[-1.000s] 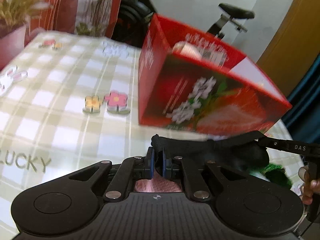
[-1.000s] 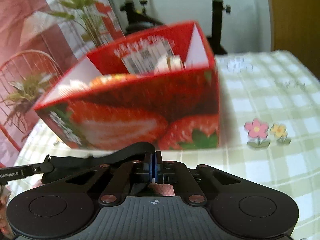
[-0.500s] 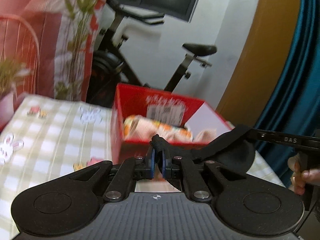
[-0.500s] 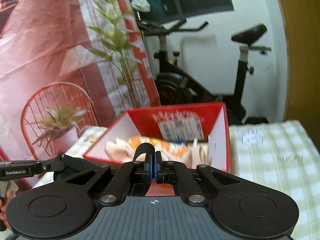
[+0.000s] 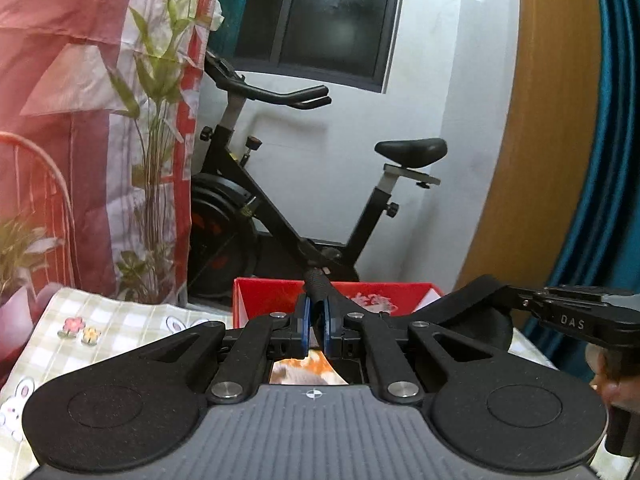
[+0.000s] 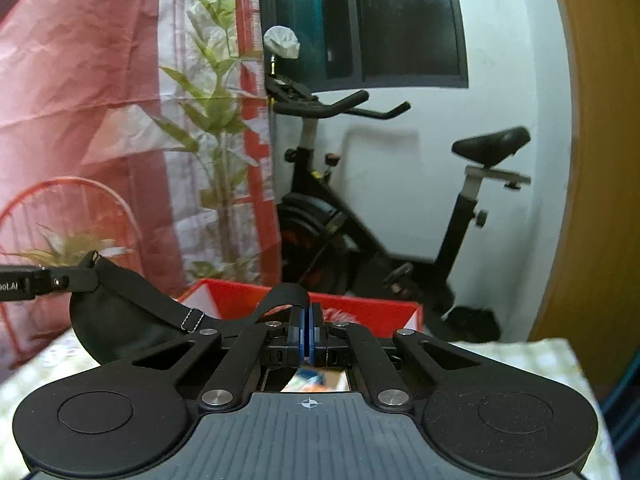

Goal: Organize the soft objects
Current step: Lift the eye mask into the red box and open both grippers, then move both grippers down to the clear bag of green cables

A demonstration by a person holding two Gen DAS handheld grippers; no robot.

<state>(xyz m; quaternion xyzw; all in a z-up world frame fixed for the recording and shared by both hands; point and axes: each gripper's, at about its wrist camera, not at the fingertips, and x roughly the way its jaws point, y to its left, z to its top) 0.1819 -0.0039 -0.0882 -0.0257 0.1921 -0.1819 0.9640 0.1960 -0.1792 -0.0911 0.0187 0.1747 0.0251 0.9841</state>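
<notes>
A black soft padded piece with a strap [image 5: 476,312] hangs stretched between both grippers, above the near side of the red strawberry box [image 5: 272,300]. My left gripper [image 5: 316,312] is shut on one rolled end of it. My right gripper [image 6: 306,320] is shut on a loop of the strap [image 6: 286,292]. The padded part [image 6: 120,316] sags to the left of that loop, and the left gripper's tip [image 6: 44,280] pinches its far edge. Orange and white soft items [image 5: 304,368] lie in the box [image 6: 360,308], mostly hidden behind the gripper bodies.
The box stands on a green checked tablecloth [image 5: 100,332] with flower prints. An exercise bike [image 5: 304,200] stands behind the table by a white wall. A plant backdrop [image 5: 152,120] lies left, a wooden door [image 5: 552,160] right. A person's fingers [image 5: 600,364] hold the right gripper's handle.
Both grippers have risen together with the black piece held between them, from low in front of the box to above its rim. The views now tilt up toward the bike and wall.
</notes>
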